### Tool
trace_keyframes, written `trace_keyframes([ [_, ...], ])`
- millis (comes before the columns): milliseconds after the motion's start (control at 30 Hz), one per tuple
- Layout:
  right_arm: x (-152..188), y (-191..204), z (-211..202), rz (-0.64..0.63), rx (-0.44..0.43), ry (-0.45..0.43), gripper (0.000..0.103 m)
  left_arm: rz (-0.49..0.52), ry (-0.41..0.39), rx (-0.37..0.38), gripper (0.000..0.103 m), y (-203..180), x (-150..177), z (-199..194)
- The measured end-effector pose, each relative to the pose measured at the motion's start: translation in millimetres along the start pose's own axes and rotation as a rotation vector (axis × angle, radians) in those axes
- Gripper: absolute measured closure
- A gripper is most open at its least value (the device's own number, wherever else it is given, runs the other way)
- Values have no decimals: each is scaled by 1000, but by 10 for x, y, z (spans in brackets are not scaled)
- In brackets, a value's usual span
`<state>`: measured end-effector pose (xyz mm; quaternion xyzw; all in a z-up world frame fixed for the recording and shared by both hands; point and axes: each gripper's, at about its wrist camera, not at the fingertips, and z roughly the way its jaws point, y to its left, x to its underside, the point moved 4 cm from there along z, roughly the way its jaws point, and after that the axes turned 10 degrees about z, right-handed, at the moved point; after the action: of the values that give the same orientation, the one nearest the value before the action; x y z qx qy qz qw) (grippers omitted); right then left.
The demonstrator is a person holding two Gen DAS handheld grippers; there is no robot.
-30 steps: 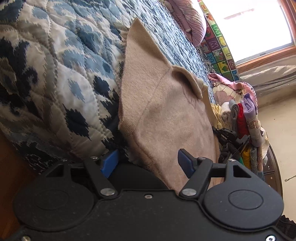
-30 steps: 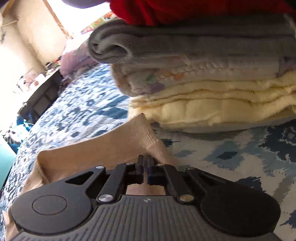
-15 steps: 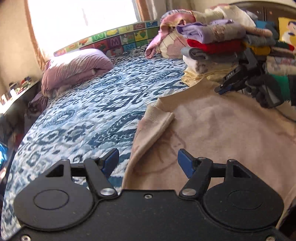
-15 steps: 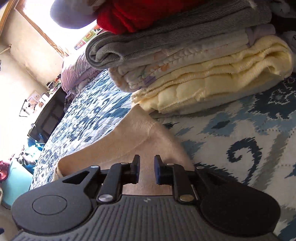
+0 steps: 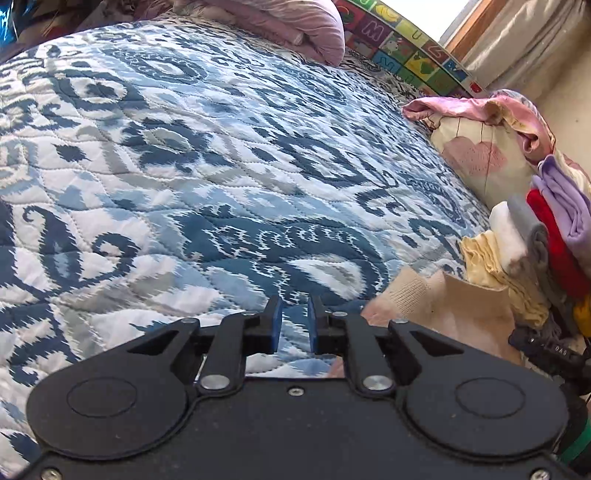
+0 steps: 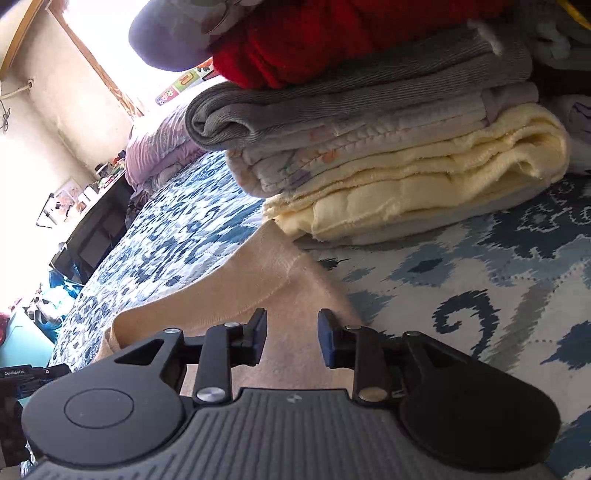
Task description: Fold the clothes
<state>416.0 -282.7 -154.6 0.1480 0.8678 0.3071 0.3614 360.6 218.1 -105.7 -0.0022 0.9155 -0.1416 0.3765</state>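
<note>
- Left wrist view: a blue-and-white quilted bedspread fills the left and middle, with a mauve pillow at its far end and an alphabet play mat standing behind that.
- The left gripper hangs over bare quilt; its jaws have just been closing and now stand with only a narrow slit between the blue pads, nothing caught in it.
- Just to its right lies the beige garment, its ribbed cuff nearest the gripper, not touched by it.
- Further right, a pile of folded clothes rises in cream, grey, red and purple layers, beside a pink-trimmed pillow.
- Right wrist view: a dark cabinet stands at far left beyond the bed.
- The right gripper has just been opening; its jaws stand apart above the beige garment, whose cloth lies flat below, unpinched.
- The garment's far corner touches the base of the pile.
</note>
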Motion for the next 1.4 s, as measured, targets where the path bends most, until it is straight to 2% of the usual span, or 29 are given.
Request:
trace_keyframes([
  [33,-16,-3,-22,-7,5,-19,71,75,-24,16,88,-133,10,-71],
  [67,-34,1,-37,-19,12,-34,69,161,-48,38,63,-288,40,-137],
  [100,-54,9,-47,-35,21,-47,67,246,-71,60,45,-445,71,-203],
  [133,-73,17,-58,-50,30,-61,59,332,-94,81,30,-602,103,-270],
  [167,-96,17,-57,-64,44,-67,51,433,-94,84,30,-764,162,-272],
  [233,-141,-1,-7,-67,65,-60,49,653,-60,58,30,-1096,321,-154],
  [300,-177,-24,60,-50,76,-45,49,780,-25,28,31,-1289,418,43],
  [333,-191,-38,82,-41,80,-41,49,830,2,20,45,-1357,463,175],
  [367,-204,-52,104,-32,84,-37,49,862,32,21,80,-1392,495,286],
  [400,-219,-72,124,-17,82,-32,49,851,69,27,95,-1369,485,382],
  [433,-234,-95,136,4,77,-26,49,764,68,40,94,-1271,395,418],
  [467,-247,-124,143,25,75,-21,49,613,36,66,94,-1103,256,390],
  [533,-256,-169,170,44,80,1,49,152,-47,91,94,-422,24,293],
  [567,-255,-188,186,49,79,13,49,-3,-53,50,88,-107,-3,292],
  [600,-252,-203,203,50,78,24,49,-60,-13,18,80,54,-1,313],
  [633,-248,-207,219,48,75,31,49,-53,12,8,71,95,-6,304],
  [733,-235,-201,265,38,60,52,49,36,-6,33,54,-19,-42,221],
  [800,-232,-198,306,51,32,64,48,56,5,89,50,-109,-58,246],
  [867,-241,-224,363,90,0,79,48,63,28,94,44,-147,-58,356],
  [933,-262,-297,419,169,-42,86,48,14,65,119,44,-109,-23,510],
  [967,-274,-336,445,212,-66,89,47,-27,78,132,47,-66,-12,580],
  [1000,-282,-367,470,248,-86,94,47,-71,83,154,56,-29,-5,631],
  [1033,-284,-380,485,269,-107,104,50,-116,85,182,85,4,-2,675],
  [1067,-286,-384,494,286,-129,115,72,-132,70,215,93,-1,-13,649],
  [1100,-287,-388,503,302,-152,125,88,-131,44,251,94,-27,-33,579],
  [1133,-295,-366,457,313,-202,127,92,-130,17,288,95,-54,-53,508],
  [1233,-317,-290,175,350,-422,118,92,-208,-65,407,95,89,-77,289],
  [1267,-310,-312,183,335,-406,117,93,-244,-57,414,95,178,-64,314],
  [1400,-266,-424,453,174,-138,127,93,-285,76,341,93,302,1,767],
])
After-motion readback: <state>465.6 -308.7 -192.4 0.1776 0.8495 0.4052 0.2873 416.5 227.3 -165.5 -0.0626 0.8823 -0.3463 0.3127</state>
